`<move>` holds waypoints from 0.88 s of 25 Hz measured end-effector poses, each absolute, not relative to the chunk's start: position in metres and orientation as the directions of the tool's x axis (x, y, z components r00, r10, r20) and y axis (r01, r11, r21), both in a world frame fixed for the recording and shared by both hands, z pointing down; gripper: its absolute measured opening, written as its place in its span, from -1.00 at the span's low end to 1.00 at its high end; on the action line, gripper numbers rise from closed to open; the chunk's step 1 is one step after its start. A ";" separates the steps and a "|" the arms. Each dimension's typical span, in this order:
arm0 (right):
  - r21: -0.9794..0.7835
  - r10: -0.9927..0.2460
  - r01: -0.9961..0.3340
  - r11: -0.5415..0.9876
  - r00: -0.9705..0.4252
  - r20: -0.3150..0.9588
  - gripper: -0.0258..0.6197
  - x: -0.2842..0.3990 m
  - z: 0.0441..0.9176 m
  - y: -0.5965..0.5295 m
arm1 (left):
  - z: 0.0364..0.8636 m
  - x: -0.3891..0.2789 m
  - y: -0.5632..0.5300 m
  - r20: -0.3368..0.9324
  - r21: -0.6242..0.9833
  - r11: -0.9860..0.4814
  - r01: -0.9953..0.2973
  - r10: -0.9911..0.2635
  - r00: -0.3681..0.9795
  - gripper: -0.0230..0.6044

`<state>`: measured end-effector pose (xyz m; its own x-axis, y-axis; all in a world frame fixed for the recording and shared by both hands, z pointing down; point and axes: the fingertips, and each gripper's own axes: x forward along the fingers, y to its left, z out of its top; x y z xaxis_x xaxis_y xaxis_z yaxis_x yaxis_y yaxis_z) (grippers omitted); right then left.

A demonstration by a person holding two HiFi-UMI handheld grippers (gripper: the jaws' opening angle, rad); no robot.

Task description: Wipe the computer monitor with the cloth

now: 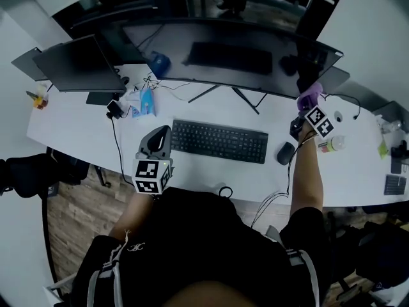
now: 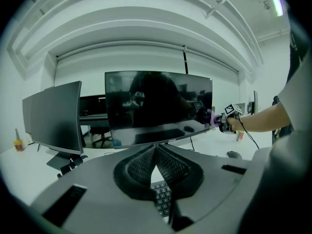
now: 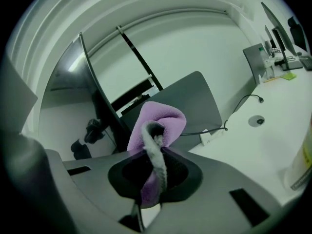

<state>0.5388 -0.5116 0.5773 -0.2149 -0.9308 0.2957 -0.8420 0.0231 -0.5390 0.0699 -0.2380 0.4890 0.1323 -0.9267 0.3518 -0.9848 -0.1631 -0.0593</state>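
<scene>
Cloth (image 3: 165,115) clamped by right gripper (image 3: 155,141) fingers at monitor (image 1: 223,56) edge; left gripper (image 2: 156,151) fingers together.

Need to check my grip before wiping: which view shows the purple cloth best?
The right gripper view: the cloth fills its centre, pinched in the right gripper. The head view shows only a small purple patch at the right edge of the monitor; the left gripper view, a tiny speck there.

Keyboard (image 1: 219,141) before monitor (image 1: 223,56); mouse (image 1: 285,153) right of keyboard
</scene>
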 end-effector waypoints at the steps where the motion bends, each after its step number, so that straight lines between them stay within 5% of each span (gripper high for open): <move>1: -0.545 -0.929 -0.839 0.007 -0.207 0.306 -0.75 0.539 0.584 -0.512 | 0.489 0.069 -0.237 0.352 -0.059 -0.161 -0.985 -0.927 0.130 -0.89; 9: -0.655 -0.914 -0.746 -0.121 -0.174 0.367 -0.75 0.540 0.640 -0.513 | 0.486 0.061 -0.229 0.359 -0.055 -0.127 -0.990 -0.928 0.099 -0.89; 17: -0.888 -0.920 -0.413 -0.202 -0.231 0.317 -0.75 0.525 0.675 -0.499 | 0.485 0.053 -0.218 0.366 -0.074 -0.092 -0.993 -0.929 0.059 -0.89; 22: -0.921 -0.912 -0.334 -0.200 -0.281 0.299 -0.75 0.505 0.676 -0.499 | 0.486 0.055 -0.214 0.363 -0.078 -0.094 -0.993 -0.930 0.060 -0.89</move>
<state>0.5048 -0.4989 0.6765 -0.2813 -0.9117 0.2995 -0.3336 -0.1997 -0.9213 0.0548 -0.2136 0.4860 0.0598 -0.9300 0.3626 -0.9925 -0.0941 -0.0776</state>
